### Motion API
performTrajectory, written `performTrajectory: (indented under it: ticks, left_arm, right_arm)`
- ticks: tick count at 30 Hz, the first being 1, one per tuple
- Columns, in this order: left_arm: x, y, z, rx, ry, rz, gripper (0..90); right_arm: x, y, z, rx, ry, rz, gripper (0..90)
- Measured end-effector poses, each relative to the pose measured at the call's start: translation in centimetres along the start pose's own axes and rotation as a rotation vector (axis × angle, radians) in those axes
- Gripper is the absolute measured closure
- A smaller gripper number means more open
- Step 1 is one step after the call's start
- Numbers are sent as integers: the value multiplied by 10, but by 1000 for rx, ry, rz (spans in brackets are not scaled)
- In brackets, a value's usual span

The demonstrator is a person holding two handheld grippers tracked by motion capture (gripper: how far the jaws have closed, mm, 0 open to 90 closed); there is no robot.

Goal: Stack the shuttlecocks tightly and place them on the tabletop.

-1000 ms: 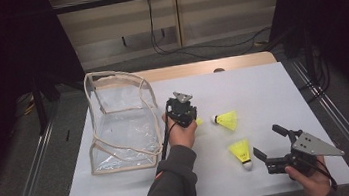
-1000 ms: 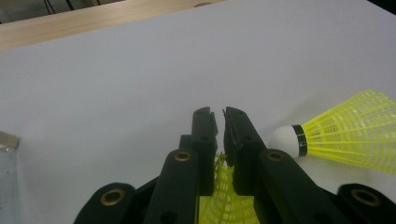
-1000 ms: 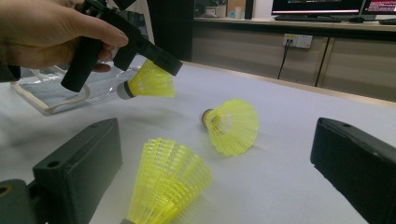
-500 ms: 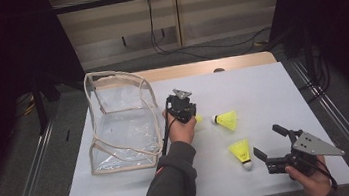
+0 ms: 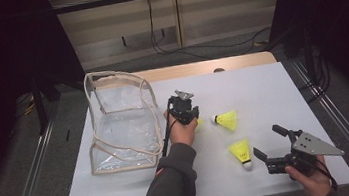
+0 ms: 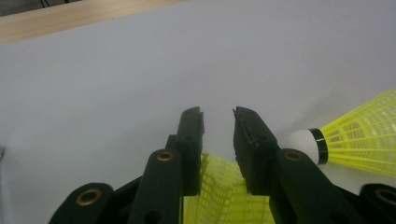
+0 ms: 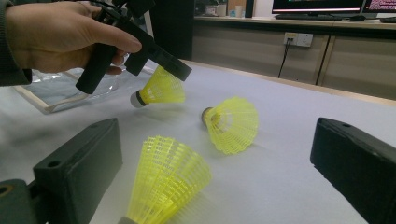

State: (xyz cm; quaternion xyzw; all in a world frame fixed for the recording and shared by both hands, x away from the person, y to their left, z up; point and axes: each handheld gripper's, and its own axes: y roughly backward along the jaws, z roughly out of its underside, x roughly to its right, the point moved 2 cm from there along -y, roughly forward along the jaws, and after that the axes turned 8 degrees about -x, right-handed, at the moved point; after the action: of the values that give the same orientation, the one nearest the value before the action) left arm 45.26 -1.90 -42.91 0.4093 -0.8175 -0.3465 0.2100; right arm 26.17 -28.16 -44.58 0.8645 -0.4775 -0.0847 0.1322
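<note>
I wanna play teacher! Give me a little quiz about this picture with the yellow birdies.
1. How many yellow shuttlecocks are there?
2. True or false: in the high view, the clear bag sits to the right of the shuttlecocks.
3. What is between the left tongs? A) a shuttlecock's yellow skirt B) a corner of the bag C) nothing

Key
1. Three: two lie on the table, one is up in the left tongs.
2. False: it is to their left.
3. A. Those jaws have just been opening, with the skirt between them.
</note>
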Motion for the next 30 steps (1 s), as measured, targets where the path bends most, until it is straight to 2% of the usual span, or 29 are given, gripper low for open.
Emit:
performTrajectory:
  ticks: [9, 14, 17, 25, 30]
  left_arm:
    - [3, 2, 1, -25, -11, 9, 683]
    - [6, 3, 3, -38, -11, 6, 628]
    - [7, 3, 3, -37, 4, 11, 612]
    - [10, 6, 5, -48, 13, 22, 539]
    - [10, 8, 6, -53, 30, 14, 494]
  right_arm:
    - [0, 0, 0, -1, 2, -2, 16]
    - [0, 0, 0, 1, 3, -2, 16]
    - [0, 0, 0, 0, 1, -3, 16]
    - [-1, 0, 0, -2, 5, -3, 16]
    - [-1, 0, 0, -2, 9, -3, 16]
